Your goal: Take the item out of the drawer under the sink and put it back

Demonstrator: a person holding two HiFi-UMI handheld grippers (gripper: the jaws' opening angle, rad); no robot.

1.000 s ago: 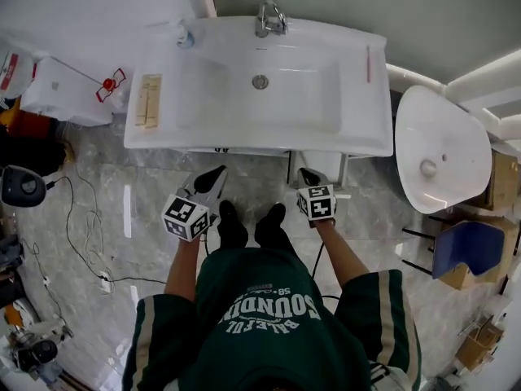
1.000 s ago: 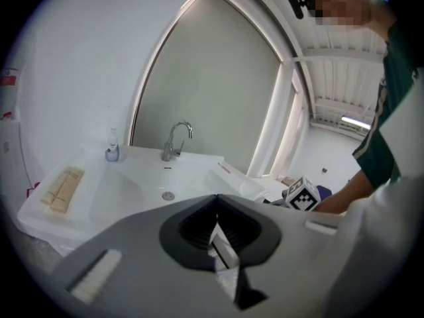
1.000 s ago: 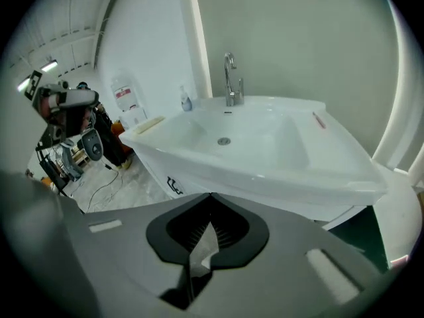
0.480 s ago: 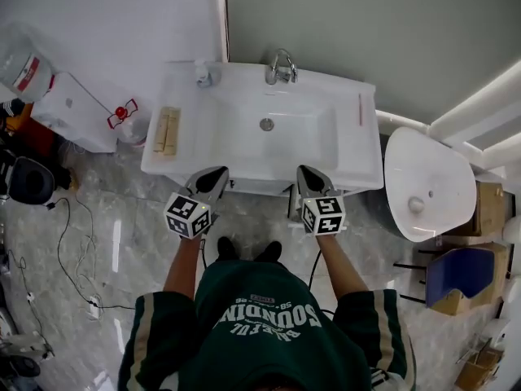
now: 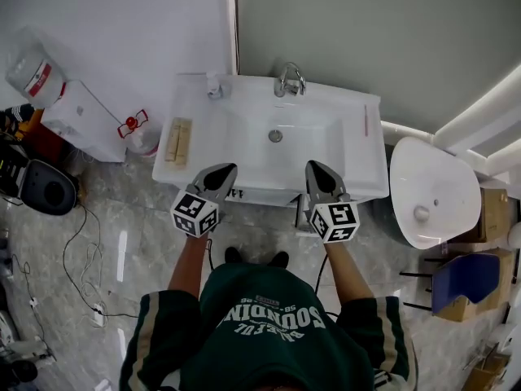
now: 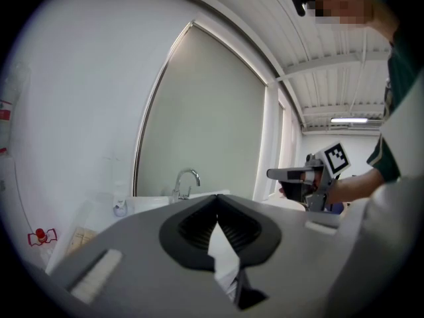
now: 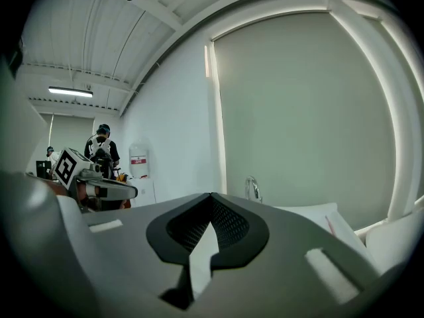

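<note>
We stand facing the white sink (image 5: 241, 141), looking steeply down on it, with both tools held out level just short of its front edge. Our left gripper (image 5: 221, 172) points at the left part of that edge and our right gripper (image 5: 316, 169) at the right part, the two well apart and about level with each other, neither touching the basin as far as we can tell. In the left gripper view the dark pads meet at the tip with nothing between them, and the right gripper view shows the same: both pairs of jaws are pressed together and empty. The faucet (image 5: 289, 80) rises at the back of the sink, in line with the drain (image 5: 276, 136). A pale wooden piece (image 5: 177, 141) lies on the left ledge and a thin pink stick (image 5: 366, 121) on the right ledge. The basin hides the drawer under the sink from above, so we cannot tell where the item is. A white toilet (image 5: 431, 192) stands to the right of the sink, and a water dispenser (image 5: 77, 119) to the left, on the grey marble floor (image 5: 122, 218).
</note>
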